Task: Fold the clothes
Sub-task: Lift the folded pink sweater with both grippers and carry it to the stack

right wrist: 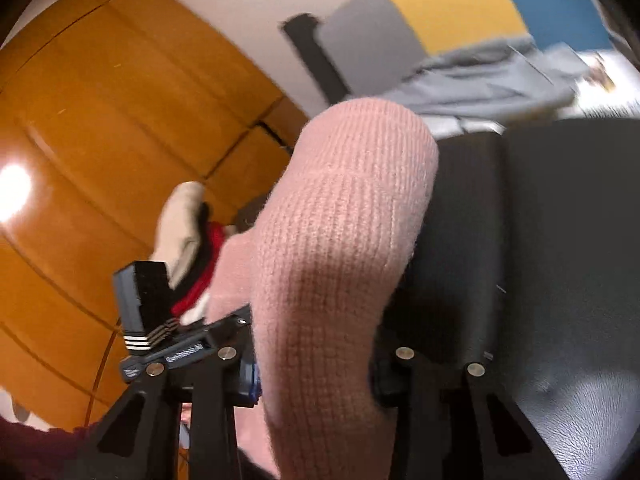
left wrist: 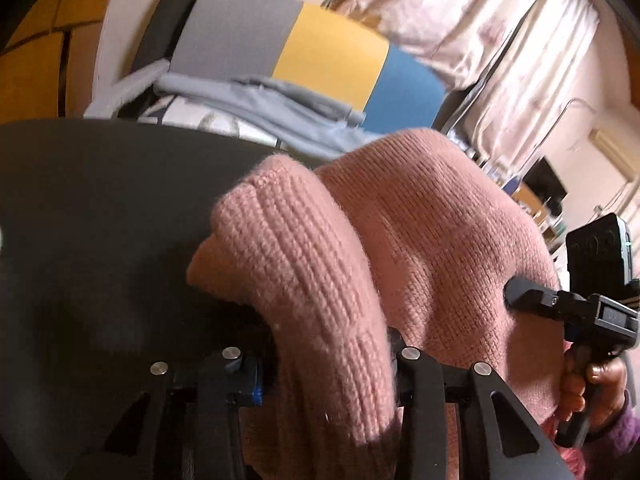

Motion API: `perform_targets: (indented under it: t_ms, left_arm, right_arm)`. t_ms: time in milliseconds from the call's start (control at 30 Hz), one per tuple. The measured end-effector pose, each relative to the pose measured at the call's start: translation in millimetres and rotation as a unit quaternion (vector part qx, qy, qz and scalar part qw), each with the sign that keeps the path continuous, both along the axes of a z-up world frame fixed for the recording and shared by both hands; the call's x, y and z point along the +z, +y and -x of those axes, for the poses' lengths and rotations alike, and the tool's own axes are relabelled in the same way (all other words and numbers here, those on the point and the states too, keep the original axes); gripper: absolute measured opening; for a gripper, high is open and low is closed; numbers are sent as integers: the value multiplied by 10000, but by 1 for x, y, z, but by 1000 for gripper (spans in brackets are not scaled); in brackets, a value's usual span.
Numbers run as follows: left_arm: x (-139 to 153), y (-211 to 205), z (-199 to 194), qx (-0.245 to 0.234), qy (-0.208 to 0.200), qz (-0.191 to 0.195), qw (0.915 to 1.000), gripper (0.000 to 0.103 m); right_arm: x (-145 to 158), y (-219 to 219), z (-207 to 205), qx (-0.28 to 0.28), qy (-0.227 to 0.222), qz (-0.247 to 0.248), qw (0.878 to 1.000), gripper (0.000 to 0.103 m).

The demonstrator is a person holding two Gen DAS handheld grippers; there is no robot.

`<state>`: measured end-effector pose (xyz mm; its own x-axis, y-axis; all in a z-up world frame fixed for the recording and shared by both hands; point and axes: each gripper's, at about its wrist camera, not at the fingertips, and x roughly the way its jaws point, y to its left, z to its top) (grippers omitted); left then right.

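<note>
A pink knitted sweater point(left wrist: 400, 240) is bunched up and lifted above a black leather-like surface point(left wrist: 100, 220). In the left wrist view, a thick fold of it runs between the fingers of my left gripper point(left wrist: 328, 364), which is shut on it. My right gripper point(left wrist: 516, 292) shows at the right, held by a hand point(left wrist: 588, 392), its finger pressed into the knit. In the right wrist view, my right gripper point(right wrist: 316, 376) is shut on another fold of the pink sweater point(right wrist: 340, 220). My left gripper point(right wrist: 188, 348) lies to the left there, its fingertips hidden behind the cloth.
A pale grey-blue garment point(left wrist: 280, 108) lies beyond the black surface, against a grey, yellow and blue cushion point(left wrist: 332, 52). Light curtains point(left wrist: 500, 20) hang at the back right. Wooden panelling point(right wrist: 100, 120) fills the left of the right wrist view, with a white, red and black cloth point(right wrist: 192, 240) before it.
</note>
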<state>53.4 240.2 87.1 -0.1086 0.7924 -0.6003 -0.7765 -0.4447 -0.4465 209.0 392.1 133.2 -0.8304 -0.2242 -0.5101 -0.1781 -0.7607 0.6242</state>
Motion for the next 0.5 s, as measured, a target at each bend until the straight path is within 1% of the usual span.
perform_targets:
  t_ms: [133, 200, 267, 367, 433, 500]
  left_arm:
    - [45, -49, 16, 412, 75, -482, 9980, 39]
    - [72, -78, 29, 703, 127, -696, 9950, 39]
    - [101, -112, 46, 1044, 239, -837, 9907, 39]
    - [146, -163, 74, 1542, 508, -954, 9821, 39]
    - [181, -200, 99, 1999, 798, -924, 9722, 39]
    - [208, -230, 126, 2356, 930, -890, 9633, 40]
  right_arm:
    - [57, -33, 38, 622, 394, -189, 9971, 37]
    - [85, -50, 59, 942, 589, -275, 9934, 37]
    - [111, -69, 91, 1314, 777, -319, 9878, 37]
    - [148, -103, 154, 1880, 1060, -300, 9760, 37]
    - [170, -125, 199, 2227, 1241, -190, 9668, 37]
    - [186, -142, 251, 2517, 1377, 75, 9579, 37]
